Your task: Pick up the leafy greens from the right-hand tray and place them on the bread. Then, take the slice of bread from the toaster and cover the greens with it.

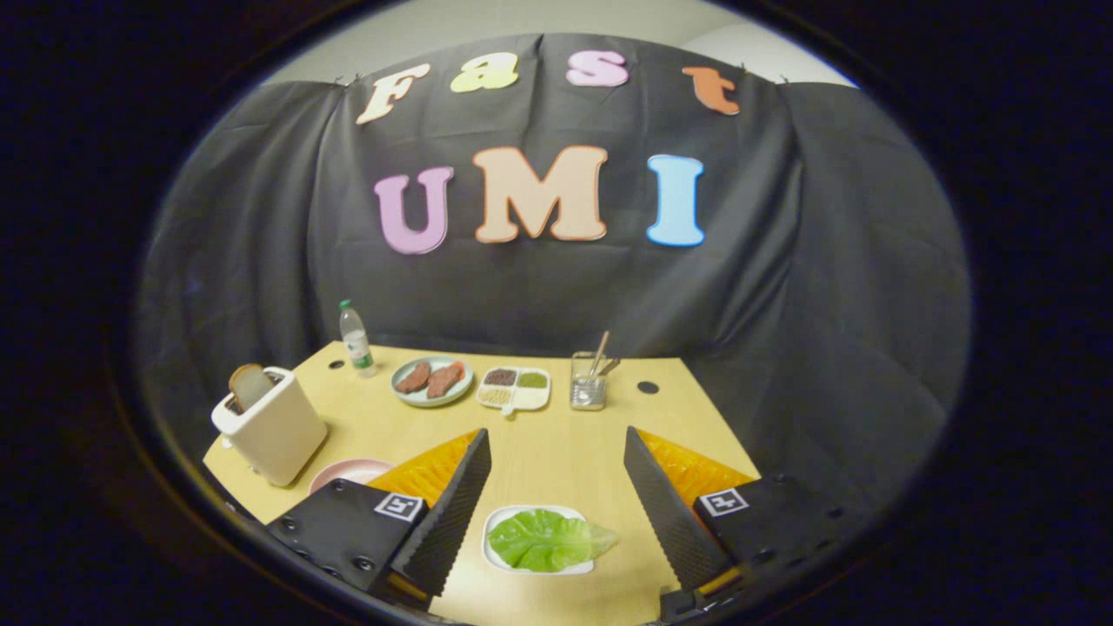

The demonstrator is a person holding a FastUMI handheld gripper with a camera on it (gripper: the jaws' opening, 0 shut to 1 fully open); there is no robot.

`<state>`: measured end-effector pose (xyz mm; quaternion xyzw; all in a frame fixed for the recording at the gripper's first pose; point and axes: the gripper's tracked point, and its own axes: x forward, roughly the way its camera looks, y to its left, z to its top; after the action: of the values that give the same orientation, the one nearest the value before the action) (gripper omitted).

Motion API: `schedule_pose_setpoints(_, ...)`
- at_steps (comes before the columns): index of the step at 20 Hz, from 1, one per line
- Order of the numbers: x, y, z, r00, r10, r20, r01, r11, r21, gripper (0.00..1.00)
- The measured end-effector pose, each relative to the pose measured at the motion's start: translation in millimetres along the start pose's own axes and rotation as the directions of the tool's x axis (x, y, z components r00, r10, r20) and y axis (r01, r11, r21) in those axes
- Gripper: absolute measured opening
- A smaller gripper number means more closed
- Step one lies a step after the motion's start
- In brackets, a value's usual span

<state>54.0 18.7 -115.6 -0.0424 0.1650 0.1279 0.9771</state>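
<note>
Claw released, fingers wide; leafy greens lie on a tray between them, seemingly untouched; toaster far left.

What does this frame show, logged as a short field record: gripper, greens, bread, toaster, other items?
gripper: gripper open, fingers either side of the greens, not touching
greens: lettuce leaf on white tray
toaster: white toaster, bread slice sticking up
pink plate: pink plate beside toaster, contents hidden
other: water bottle, plate of meat, divided dish, utensil glass
</note>
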Motion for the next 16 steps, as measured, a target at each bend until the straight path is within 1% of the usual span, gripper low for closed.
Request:
schedule_pose_setpoints(2,11.7,-0.7,-19.3,0.995,0.055,-0.079,-0.055,0.998,-0.001,0.99)
schedule_pose_setpoints(3,18.8,-2.9,-33.7,0.989,0.079,-0.126,-0.077,0.997,0.019,0.99)
schedule_pose_setpoints(4,25.1,-5.6,-48.5,0.978,0.104,-0.180,-0.097,0.994,0.047,0.99)
schedule_pose_setpoints(6,40.3,-15.5,-78.2,0.949,0.133,-0.285,-0.110,0.989,0.096,0.99)
schedule_pose_setpoints(9,55.5,-36.6,-119.4,0.895,0.145,-0.421,-0.097,0.987,0.131,0.99)
schedule_pose_setpoints(12,65.3,-46.9,-148.9,0.836,0.185,-0.517,-0.099,0.977,0.190,0.99)
schedule_pose_setpoints(14,70.6,-55.3,-170.2,0.792,0.197,-0.578,-0.106,0.977,0.186,0.99)
schedule_pose_setpoints(16,78.0,-67.1,-190.1,0.749,0.185,-0.637,-0.108,0.982,0.158,0.99)
